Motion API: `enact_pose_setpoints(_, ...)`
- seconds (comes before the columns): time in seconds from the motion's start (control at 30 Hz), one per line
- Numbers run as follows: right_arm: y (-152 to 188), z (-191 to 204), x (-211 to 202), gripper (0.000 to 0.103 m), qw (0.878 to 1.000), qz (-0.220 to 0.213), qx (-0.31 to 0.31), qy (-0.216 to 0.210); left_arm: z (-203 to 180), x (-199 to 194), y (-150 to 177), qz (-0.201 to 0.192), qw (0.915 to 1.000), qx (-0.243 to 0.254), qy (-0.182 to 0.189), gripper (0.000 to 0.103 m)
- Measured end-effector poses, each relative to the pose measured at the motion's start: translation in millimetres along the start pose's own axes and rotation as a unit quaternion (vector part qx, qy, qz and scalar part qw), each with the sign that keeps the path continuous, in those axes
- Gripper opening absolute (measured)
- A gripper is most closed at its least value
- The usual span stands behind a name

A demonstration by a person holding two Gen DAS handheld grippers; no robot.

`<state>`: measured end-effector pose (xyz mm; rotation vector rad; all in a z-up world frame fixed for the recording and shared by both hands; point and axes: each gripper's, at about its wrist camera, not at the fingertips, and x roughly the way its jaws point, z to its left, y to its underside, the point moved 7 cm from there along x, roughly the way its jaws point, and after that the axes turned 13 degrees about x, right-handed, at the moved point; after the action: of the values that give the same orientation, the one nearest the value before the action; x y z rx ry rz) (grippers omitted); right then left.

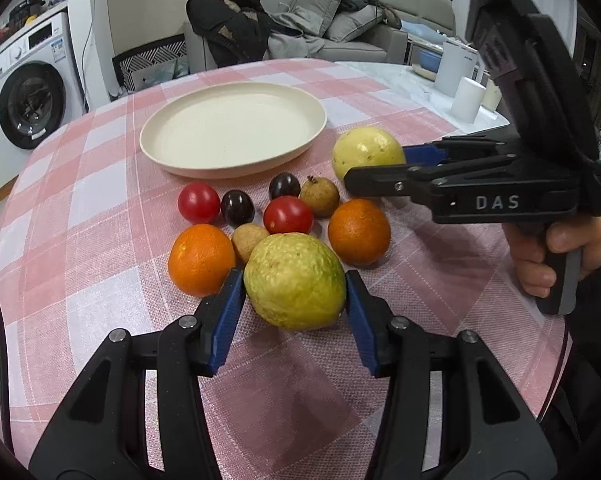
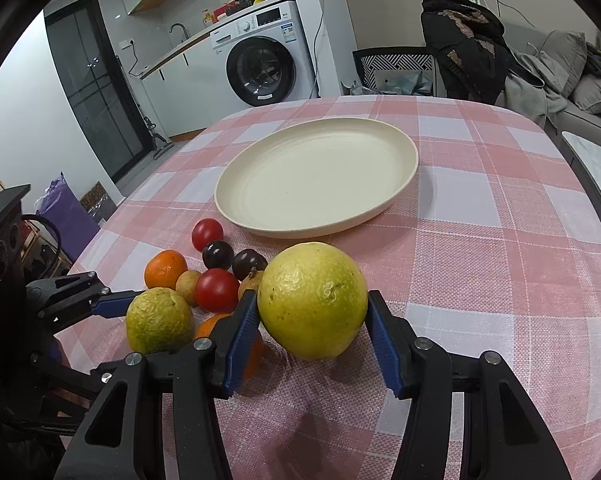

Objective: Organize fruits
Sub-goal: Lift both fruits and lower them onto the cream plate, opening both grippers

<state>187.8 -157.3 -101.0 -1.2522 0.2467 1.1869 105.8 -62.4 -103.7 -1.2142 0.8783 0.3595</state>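
Observation:
My left gripper (image 1: 295, 286) is shut on a bumpy green-yellow guava (image 1: 294, 281), which rests on the cloth; it also shows in the right wrist view (image 2: 159, 321). My right gripper (image 2: 312, 316) is shut on a smoother yellow guava (image 2: 312, 300), seen in the left wrist view (image 1: 366, 150) too. Between them lie two oranges (image 1: 201, 259) (image 1: 359, 231), two red tomatoes (image 1: 199, 202) (image 1: 288, 214), two dark plums (image 1: 237, 207) (image 1: 284, 186) and two brown longans (image 1: 319, 196) (image 1: 249, 241). A cream plate (image 1: 232, 130) stands empty behind them.
The round table has a pink and white checked cloth (image 2: 500, 240). White cups and a jug (image 1: 458, 68) stand on a side surface at the right. A washing machine (image 2: 260, 60) and a sofa with clothes (image 1: 320, 24) are beyond the table.

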Motion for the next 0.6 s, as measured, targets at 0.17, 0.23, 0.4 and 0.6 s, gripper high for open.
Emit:
enact_pose_setpoints(0.17, 0, 0, 0, 0.055, 1.000, -0.001, 0.000, 0.000, -1, -1, -1, -0.009, 0.9999, 0.003, 0.005, 0.046)
enact_pose_setpoints(0.23, 0, 0, -1, 0.055, 1.000, -0.004, -0.002, 0.000, -3, -6, -4, -0.024, 0.9997, 0.008, 0.003, 0.046)
enact_pose_setpoints(0.4, -2, 3, -7, 0.055, 1.000, -0.018, -0.005, -0.002, -5, -18, -10, -0.048, 0.9988, 0.012, -0.002, 0.046)
enact_pose_setpoints(0.6, -12, 10, -20, 0.055, 0.999, -0.043, -0.001, -0.014, 14, -33, -21, -0.078, 0.9964, -0.005, -0.033, 0.046)
